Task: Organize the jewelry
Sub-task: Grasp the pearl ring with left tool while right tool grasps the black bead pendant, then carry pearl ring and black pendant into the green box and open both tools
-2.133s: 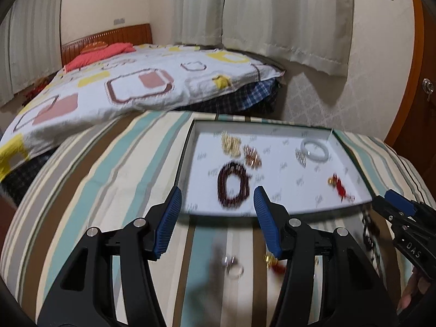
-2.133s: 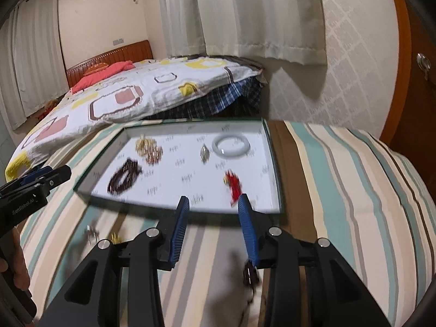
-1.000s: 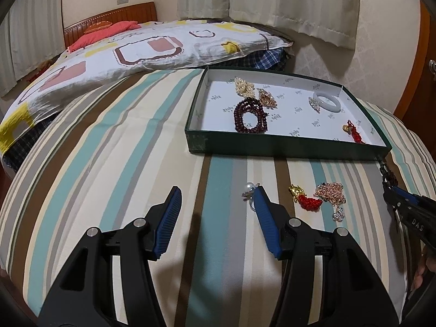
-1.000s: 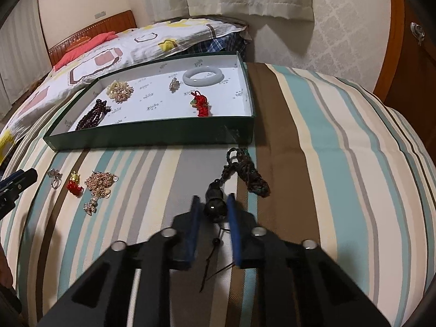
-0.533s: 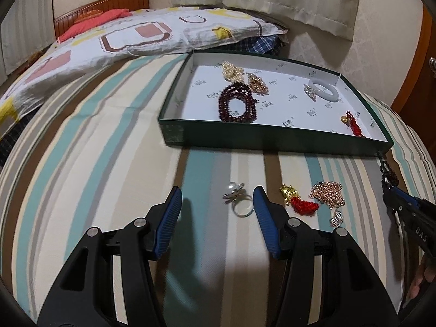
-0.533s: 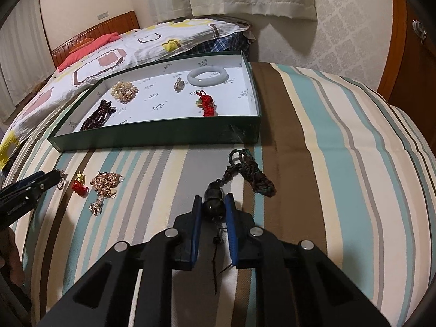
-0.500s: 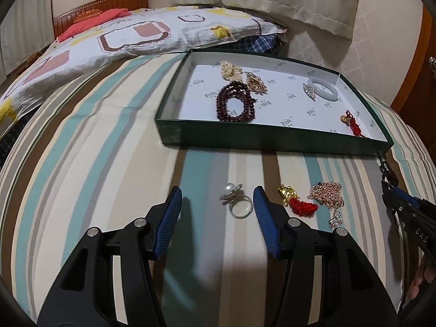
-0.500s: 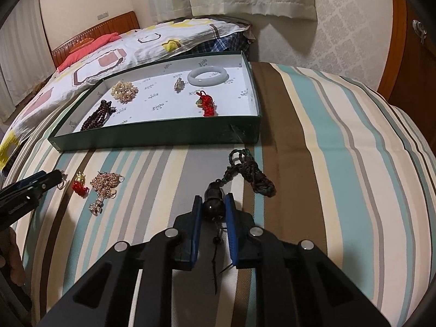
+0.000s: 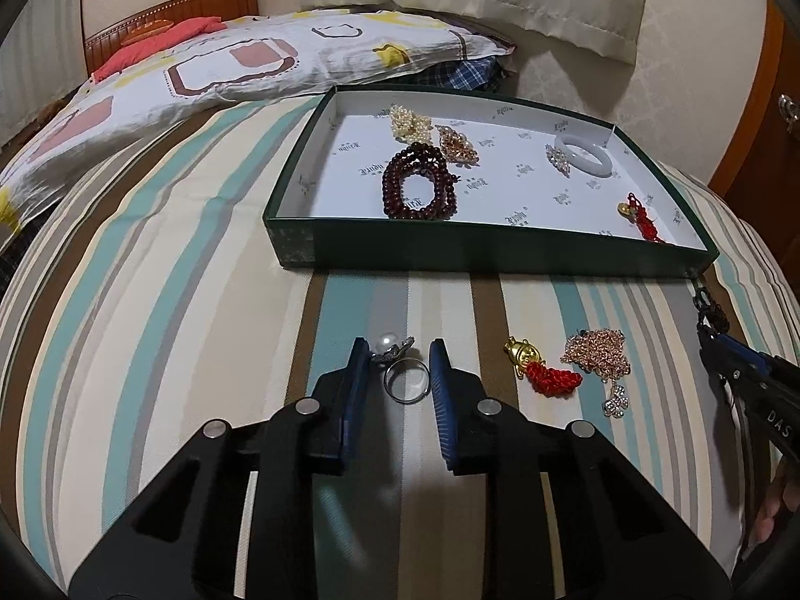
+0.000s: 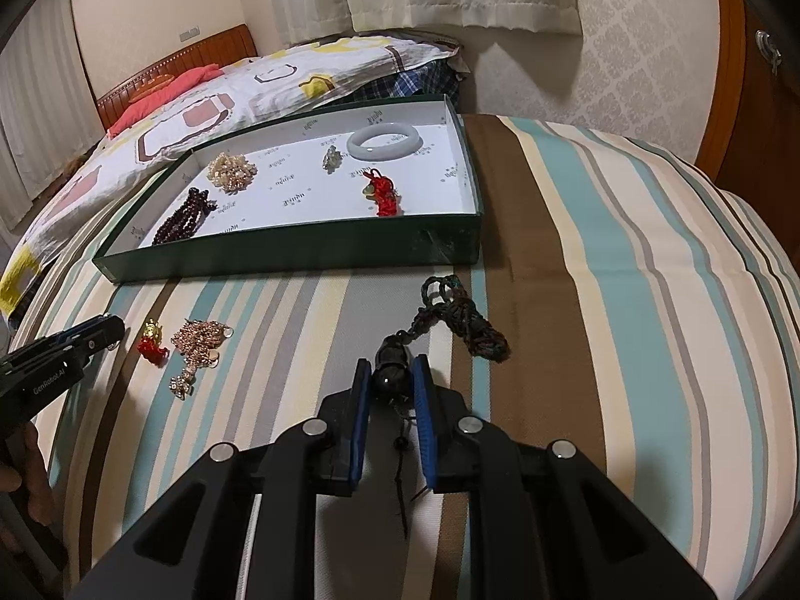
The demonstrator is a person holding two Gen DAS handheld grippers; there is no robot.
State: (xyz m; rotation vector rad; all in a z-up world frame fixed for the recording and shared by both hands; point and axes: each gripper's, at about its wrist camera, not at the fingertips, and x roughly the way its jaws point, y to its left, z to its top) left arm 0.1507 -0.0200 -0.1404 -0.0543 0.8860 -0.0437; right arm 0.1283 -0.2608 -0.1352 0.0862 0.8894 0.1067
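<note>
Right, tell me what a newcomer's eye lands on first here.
First, the green tray at the back of the striped cloth, holding a dark red bead bracelet and a white bangle. Next, the left gripper straddling a pearl ring, and the right gripper clamped on a black bead pendant.

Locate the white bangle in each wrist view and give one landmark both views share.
Left wrist: white bangle upper right, in the tray's far right corner.
Right wrist: white bangle upper centre, in the same corner.
Shared landmark: green tray on the striped cloth.
</note>
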